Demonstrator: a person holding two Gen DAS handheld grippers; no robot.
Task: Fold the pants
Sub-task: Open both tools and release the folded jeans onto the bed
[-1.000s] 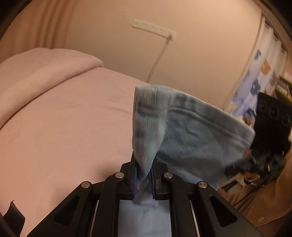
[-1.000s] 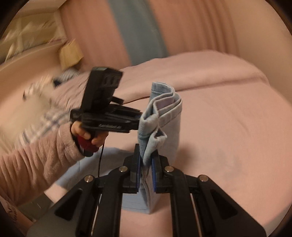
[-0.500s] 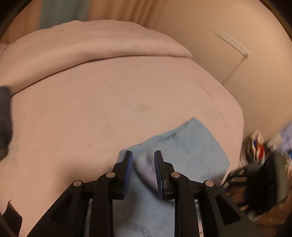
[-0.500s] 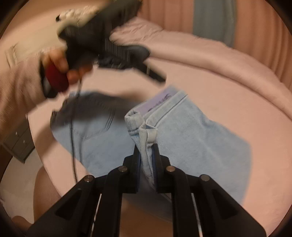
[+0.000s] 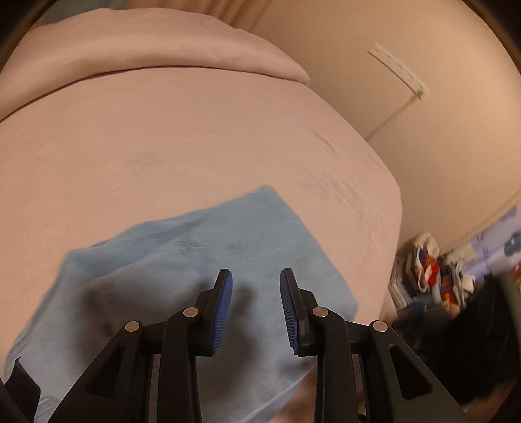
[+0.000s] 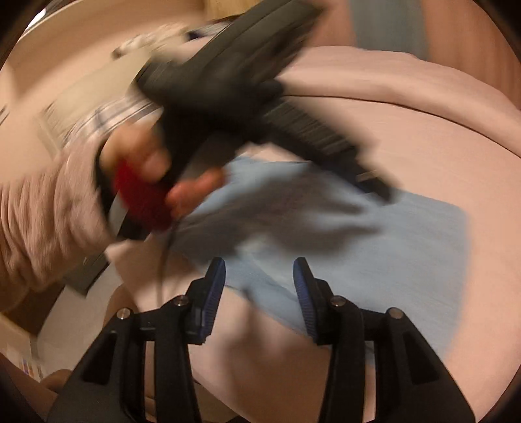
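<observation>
Left wrist view: pink bed (image 5: 195,136) fills most of frame, folded pink blanket (image 5: 146,42) across 12 o'clock, beige wall (image 5: 407,107) at 2 o'clock with a white power strip (image 5: 397,70) and cord hanging down. Cluttered floor items (image 5: 429,270) at 4 o'clock, blurred. Light blue pants (image 5: 182,247) lie flat on the bed at 6–7 o'clock, near its edge. Left gripper (image 5: 256,276) hovers over the pants, jaws parted and opening, nothing between the blue pads. Right wrist view: sleeve (image 6: 42,221) and left hand (image 6: 153,169) at 9 o'clock holding the red-handled tool, heavy motion blur. Pants spread from centre to 3 o'clock on the pink sheet, curtain (image 6: 387,26) at 1 o'clock. Right gripper (image 6: 259,276) at 6 o'clock, jaws apart and opening, over the pants' near edge, gripping nothing.
</observation>
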